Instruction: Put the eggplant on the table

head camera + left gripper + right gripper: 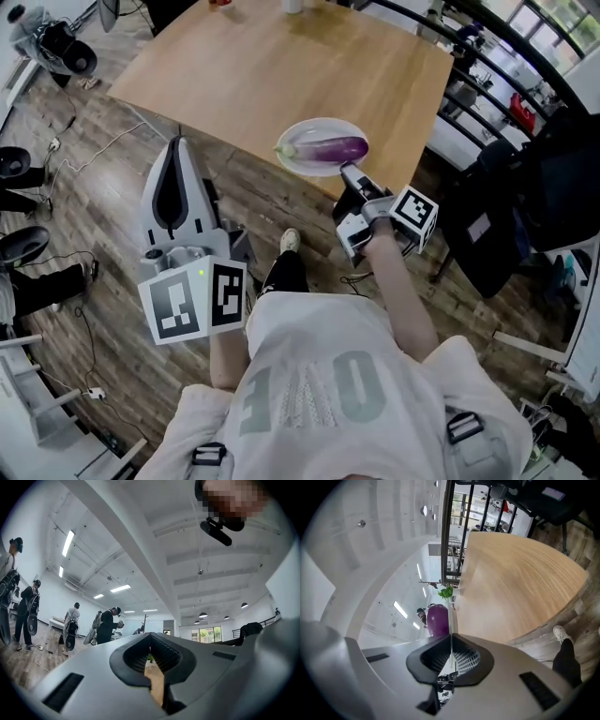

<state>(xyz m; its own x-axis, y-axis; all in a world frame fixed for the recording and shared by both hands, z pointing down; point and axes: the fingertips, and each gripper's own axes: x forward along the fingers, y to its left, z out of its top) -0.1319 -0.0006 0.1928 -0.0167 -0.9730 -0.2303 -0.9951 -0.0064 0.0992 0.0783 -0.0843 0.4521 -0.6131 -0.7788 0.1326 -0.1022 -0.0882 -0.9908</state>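
A purple eggplant (pixel 328 148) with a green stem lies on a white plate (pixel 302 165) that hangs just over the near edge of the wooden table (pixel 281 66). My right gripper (pixel 349 176) is shut on the plate's near rim and holds it from below right. In the right gripper view the plate rim runs edge-on between the jaws of the right gripper (pixel 451 653), with the eggplant (pixel 437 619) beyond and the table (pixel 515 583) to the right. My left gripper (pixel 175 150) is raised over the floor left of the plate, shut and empty; the left gripper (pixel 150 654) points up toward the ceiling.
A dark chair with a bag (pixel 525 206) stands right of the table. Equipment (pixel 56 47) and cables lie on the wood floor at left. My shoe (pixel 290 241) is below the plate. Several people (pixel 108 625) stand far off in the left gripper view.
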